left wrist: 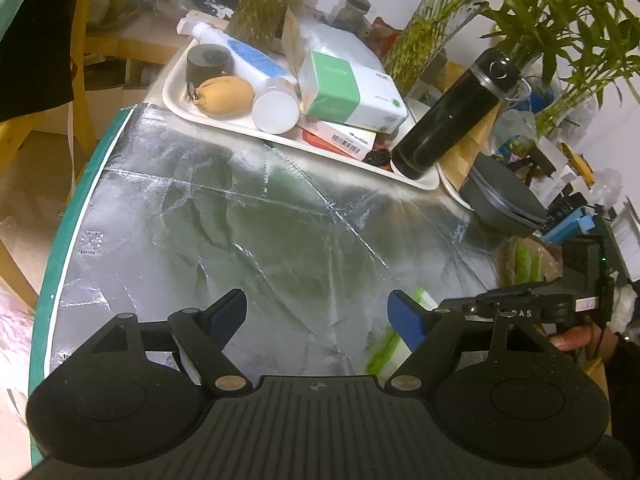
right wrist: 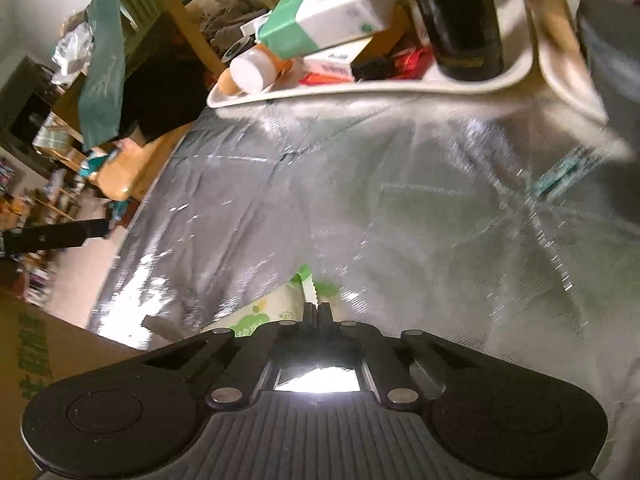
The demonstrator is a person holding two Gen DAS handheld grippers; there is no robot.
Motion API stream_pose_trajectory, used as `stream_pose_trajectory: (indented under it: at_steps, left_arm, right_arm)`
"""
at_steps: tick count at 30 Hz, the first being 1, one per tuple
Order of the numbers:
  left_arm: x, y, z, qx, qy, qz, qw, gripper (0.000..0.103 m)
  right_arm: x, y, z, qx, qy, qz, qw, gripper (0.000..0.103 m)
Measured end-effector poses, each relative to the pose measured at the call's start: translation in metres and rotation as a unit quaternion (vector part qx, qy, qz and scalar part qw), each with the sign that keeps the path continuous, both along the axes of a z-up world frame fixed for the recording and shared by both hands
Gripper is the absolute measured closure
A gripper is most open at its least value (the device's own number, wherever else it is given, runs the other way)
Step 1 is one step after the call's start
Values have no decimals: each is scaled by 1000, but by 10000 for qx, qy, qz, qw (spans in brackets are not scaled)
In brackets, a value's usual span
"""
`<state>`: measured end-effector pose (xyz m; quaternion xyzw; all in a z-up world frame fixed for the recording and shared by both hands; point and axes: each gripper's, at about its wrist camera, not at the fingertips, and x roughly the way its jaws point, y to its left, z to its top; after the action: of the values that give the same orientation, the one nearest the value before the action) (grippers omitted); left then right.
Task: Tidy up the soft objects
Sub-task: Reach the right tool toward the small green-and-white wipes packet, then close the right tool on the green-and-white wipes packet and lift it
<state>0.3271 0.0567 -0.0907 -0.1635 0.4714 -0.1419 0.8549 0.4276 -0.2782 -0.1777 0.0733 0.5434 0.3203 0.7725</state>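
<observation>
A soft green and white packet (right wrist: 276,312) lies on the silver foil mat (right wrist: 400,220) near its front edge. My right gripper (right wrist: 318,310) is shut, its fingers pressed together on the packet's serrated sealed edge. In the left wrist view the same packet (left wrist: 384,344) shows partly behind my left gripper's blue pad. My left gripper (left wrist: 318,306) hangs open over bare mat (left wrist: 240,220), holding nothing. A tan soft pouch (left wrist: 226,96) rests in the white tray (left wrist: 176,100) at the far side.
The tray also holds a black flask (left wrist: 452,112), a green and white box (left wrist: 348,88), a white spray bottle (left wrist: 248,60) and a dark roll (left wrist: 210,62). A grey case (left wrist: 504,200) and potted plants (left wrist: 560,20) crowd the right. A cardboard box (right wrist: 40,360) stands front left.
</observation>
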Motion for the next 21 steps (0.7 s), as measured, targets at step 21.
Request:
stream_pose_trajectory:
  at_steps: [21]
  left_arm:
    - [1,0,-2,139,58,29,9999,25]
  right_arm:
    - [-12,-29,30,-1477,-154,91,9889,83]
